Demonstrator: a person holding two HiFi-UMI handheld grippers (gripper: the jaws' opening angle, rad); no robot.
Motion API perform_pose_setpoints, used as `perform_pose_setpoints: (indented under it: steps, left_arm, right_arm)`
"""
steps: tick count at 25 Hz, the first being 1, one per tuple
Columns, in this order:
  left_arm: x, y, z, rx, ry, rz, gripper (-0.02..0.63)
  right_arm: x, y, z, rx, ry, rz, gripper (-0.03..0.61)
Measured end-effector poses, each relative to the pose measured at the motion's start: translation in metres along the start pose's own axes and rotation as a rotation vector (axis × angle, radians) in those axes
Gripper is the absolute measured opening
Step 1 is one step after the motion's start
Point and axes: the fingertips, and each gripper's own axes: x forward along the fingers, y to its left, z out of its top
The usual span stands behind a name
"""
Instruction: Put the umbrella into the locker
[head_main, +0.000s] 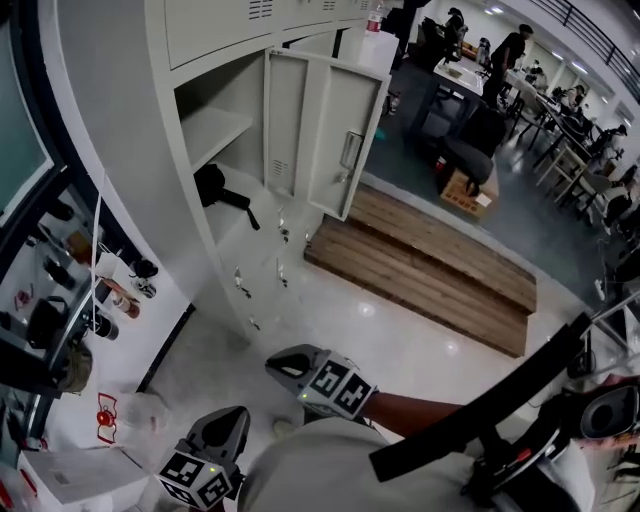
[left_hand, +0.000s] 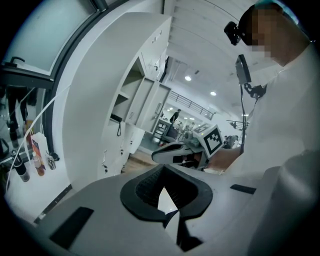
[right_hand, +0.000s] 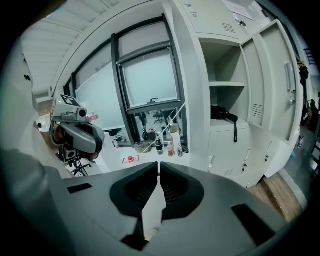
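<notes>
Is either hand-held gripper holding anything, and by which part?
Nothing: left hand-held gripper and right hand-held gripper are shut, empty; the black umbrella lies inside the pale metal locker.

Umbrella (head_main: 213, 186) inside locker (head_main: 120, 130) dark and indistinct, bottles (head_main: 120, 297) left of locker too small to read, locker top cut off

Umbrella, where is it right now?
In the head view the umbrella lies upper left, inside the open locker, on the compartment floor beneath the shelf, just left of the swung-open door.
</notes>
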Motion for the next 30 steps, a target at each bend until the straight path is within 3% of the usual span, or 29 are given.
perform_pose_setpoints:
  steps: [13, 30]
  left_arm:
    - [0.005, -0.009, 0.001, -0.006, 0.005, -0.003, 0.009]
    - [0.011, -0.011, 0.009, 0.014, 0.013, -0.026, 0.009]
  right_arm:
    - [-0.001, 0.023, 0.002, -0.046, -0.01, 0.061, 0.026]
    - [-0.002, 0.023, 0.004, -0.068, -0.002, 0.058, 0.017]
